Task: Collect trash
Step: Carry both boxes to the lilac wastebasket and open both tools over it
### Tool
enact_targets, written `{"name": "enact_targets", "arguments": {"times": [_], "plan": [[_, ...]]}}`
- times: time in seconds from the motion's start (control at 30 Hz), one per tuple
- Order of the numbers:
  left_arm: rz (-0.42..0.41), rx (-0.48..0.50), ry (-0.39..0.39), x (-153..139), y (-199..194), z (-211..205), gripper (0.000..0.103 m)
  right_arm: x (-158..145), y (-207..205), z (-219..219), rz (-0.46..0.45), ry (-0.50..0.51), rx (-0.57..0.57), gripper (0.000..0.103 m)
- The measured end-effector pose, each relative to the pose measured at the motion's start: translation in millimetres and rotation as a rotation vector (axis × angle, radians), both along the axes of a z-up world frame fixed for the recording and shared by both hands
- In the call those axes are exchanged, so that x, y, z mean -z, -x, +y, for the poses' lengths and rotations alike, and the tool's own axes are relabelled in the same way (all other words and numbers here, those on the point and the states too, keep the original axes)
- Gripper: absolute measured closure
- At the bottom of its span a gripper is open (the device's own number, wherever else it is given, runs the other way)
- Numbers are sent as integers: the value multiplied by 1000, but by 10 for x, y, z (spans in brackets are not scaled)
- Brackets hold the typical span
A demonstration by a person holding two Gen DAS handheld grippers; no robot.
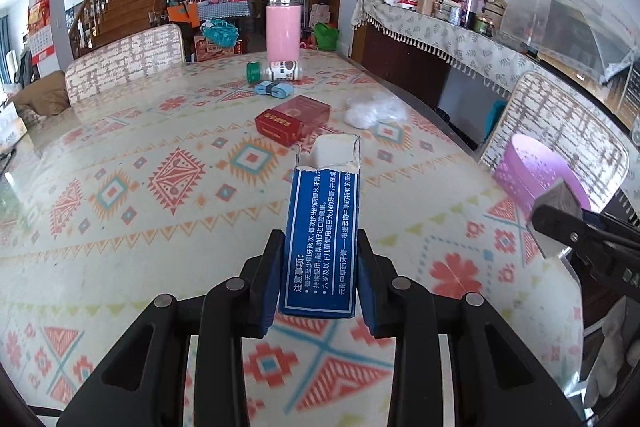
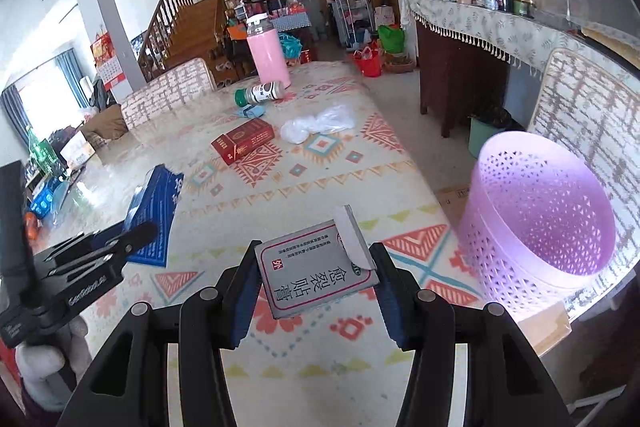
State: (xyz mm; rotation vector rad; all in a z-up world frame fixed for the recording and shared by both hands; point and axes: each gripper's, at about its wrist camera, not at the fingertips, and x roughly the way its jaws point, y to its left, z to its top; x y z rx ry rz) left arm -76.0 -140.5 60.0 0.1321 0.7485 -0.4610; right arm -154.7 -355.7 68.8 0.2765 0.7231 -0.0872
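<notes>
Lilac basket (image 2: 536, 223) at my three o'clock looks empty. My left hand-held gripper (image 1: 322, 279) clamps a blue carton (image 1: 324, 235), my right hand-held gripper (image 2: 316, 287) a grey box (image 2: 316, 267). Red box (image 2: 244, 140), plastic wrap (image 2: 316, 125) and bottle (image 2: 262, 93) wait at twelve on the desk (image 2: 224, 223).

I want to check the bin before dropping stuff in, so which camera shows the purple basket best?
The right wrist view: the purple basket shows nearly whole, its open mouth and perforated wall visible. The left wrist view catches only part of it at the edge, behind the right gripper.
</notes>
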Motion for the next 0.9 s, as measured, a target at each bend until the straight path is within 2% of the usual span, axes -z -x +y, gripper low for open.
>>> {"name": "enact_targets", "arguments": {"times": [0.37,0.9], "plan": [[-55,45,-84,-160,389,-361,71,-24,299,-263,-45,-20,33,46],[-67,149,-138,-202,481,-1084,71,5,536,-1063,-64,-46,141,46]]}}
